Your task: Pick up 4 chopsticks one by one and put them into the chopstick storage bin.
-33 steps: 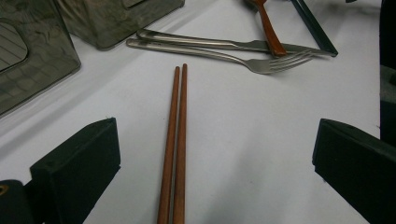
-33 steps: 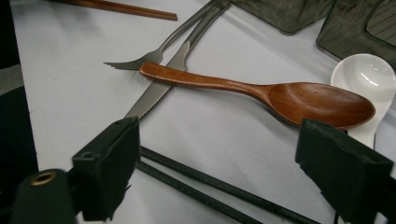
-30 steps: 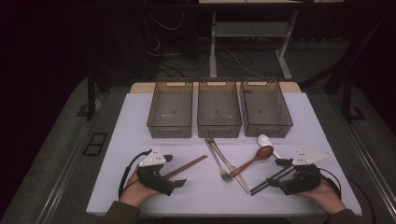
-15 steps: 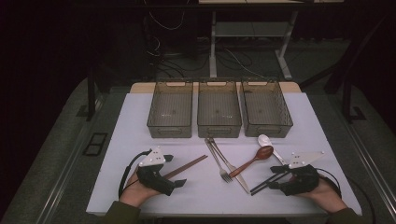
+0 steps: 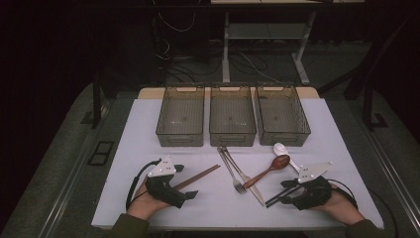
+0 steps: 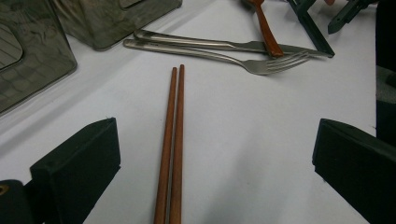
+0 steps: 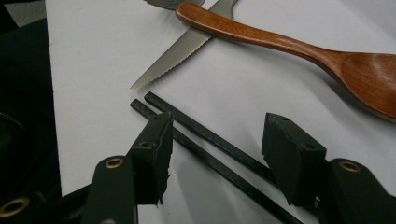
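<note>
The right gripper (image 5: 280, 193) sits near the table's (image 5: 124, 148) front right corner, its jaws astride the black chopsticks (image 7: 205, 140), which lie flat on the white top with bare surface on both sides. The jaws have just been closing, narrower than in the earlier frames, yet a gap shows between each pad and the sticks, so nothing is gripped. The hand has barely shifted from a second ago. The left gripper (image 5: 184, 182) rests near the front edge with jaws wide, unmoved, and the brown chopsticks (image 6: 171, 140) lie on the table between them, untouched. The wooden spoon (image 7: 299, 51) crosses the knife (image 7: 182, 51) just beyond the black pair; the fork (image 6: 261, 63) lies alongside. Three grey bins (image 5: 232, 115) line the far side, leaving open table before them. The black chopsticks' near ends are hidden under the gripper, and whether they touch the lower pad is hard to judge.
</note>
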Motion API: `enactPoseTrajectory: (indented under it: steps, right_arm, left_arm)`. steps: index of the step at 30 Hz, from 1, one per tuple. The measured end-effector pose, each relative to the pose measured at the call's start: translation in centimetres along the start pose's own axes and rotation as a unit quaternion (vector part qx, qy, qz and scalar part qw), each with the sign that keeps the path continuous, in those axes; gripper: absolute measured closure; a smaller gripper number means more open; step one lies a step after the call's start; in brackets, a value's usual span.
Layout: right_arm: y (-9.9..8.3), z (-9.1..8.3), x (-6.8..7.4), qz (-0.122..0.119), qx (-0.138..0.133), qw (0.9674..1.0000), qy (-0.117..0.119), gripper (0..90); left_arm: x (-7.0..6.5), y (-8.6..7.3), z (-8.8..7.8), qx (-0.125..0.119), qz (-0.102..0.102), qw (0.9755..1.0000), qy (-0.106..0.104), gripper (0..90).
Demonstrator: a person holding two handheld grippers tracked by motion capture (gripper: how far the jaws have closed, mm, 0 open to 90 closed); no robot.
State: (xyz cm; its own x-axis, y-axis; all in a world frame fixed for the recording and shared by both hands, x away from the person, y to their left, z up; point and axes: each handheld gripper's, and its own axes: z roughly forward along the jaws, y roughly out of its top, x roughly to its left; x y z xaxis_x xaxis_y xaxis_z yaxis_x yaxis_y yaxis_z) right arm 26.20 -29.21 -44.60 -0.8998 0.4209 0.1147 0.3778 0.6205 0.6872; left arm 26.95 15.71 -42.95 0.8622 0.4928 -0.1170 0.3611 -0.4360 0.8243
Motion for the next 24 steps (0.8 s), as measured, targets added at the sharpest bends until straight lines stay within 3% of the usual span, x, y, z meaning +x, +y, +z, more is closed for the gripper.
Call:
enactPoseTrajectory:
  steps: [5,24]
  right_arm:
    - [0.02,0.37,0.12,-0.012,0.015,0.9998,-0.001,44.1]
    - [-0.04,0.06,0.46,-0.031,0.026,0.9990,-0.018,56.2]
  left_arm:
    - [0.00,0.00,-0.02,0.000,0.000,1.0000,0.000,0.0]
    - [-0.01,0.00,-0.08,-0.001,-0.002,1.0000,-0.002,0.0]
